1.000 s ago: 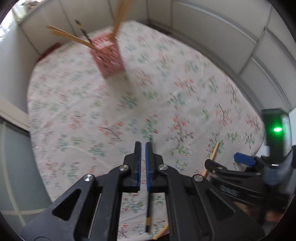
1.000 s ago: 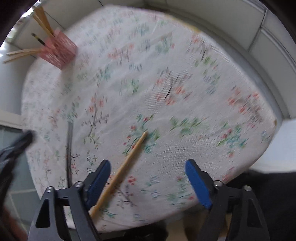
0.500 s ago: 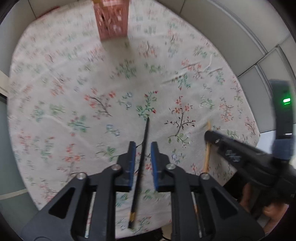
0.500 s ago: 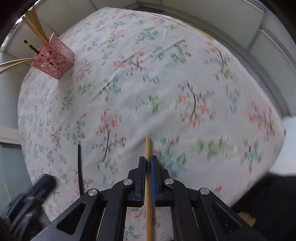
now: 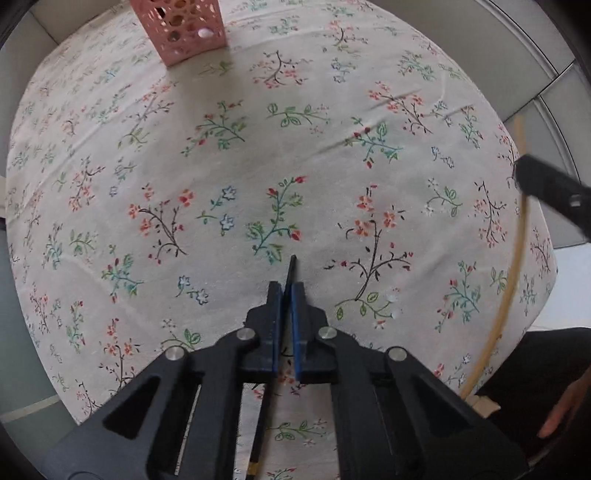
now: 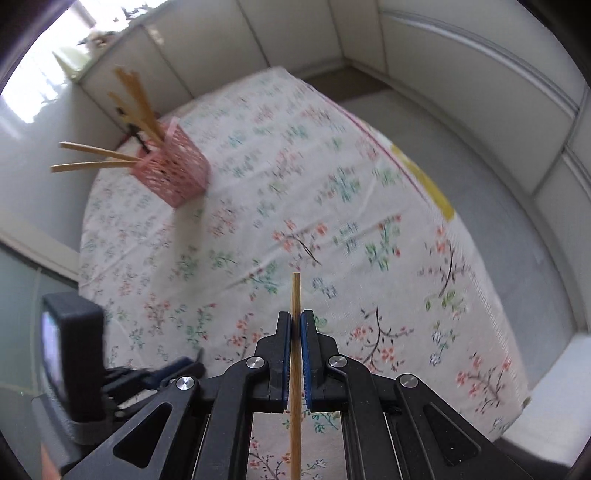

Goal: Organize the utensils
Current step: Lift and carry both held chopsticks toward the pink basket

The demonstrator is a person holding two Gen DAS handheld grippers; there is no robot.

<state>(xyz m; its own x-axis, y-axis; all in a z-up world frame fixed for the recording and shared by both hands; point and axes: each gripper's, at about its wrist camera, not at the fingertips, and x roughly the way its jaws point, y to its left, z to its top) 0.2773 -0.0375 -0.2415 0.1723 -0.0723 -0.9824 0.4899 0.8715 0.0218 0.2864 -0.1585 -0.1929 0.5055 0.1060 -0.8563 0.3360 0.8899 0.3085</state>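
My left gripper [image 5: 286, 286] is shut on a black chopstick [image 5: 291, 266] whose tip pokes out past the pads, low over the floral tablecloth [image 5: 221, 184]. My right gripper [image 6: 295, 321] is shut on a wooden chopstick [image 6: 295, 295] and holds it lifted above the table. That wooden chopstick also shows in the left wrist view [image 5: 517, 266], at the right. A pink perforated holder [image 6: 173, 173] stands at the far left of the table with several wooden chopsticks and a black one in it. It also shows in the left wrist view [image 5: 184, 29], at the top.
The table [image 6: 424, 177] stands in a corner of white panelled walls [image 6: 461, 74]. The left gripper's body [image 6: 77, 354] shows at the lower left of the right wrist view. A hand [image 5: 565, 410] shows at the lower right of the left wrist view.
My left gripper has closed on the black chopstick. My right gripper has closed on the wooden chopstick, lifted it off the cloth and tilted up toward the holder.
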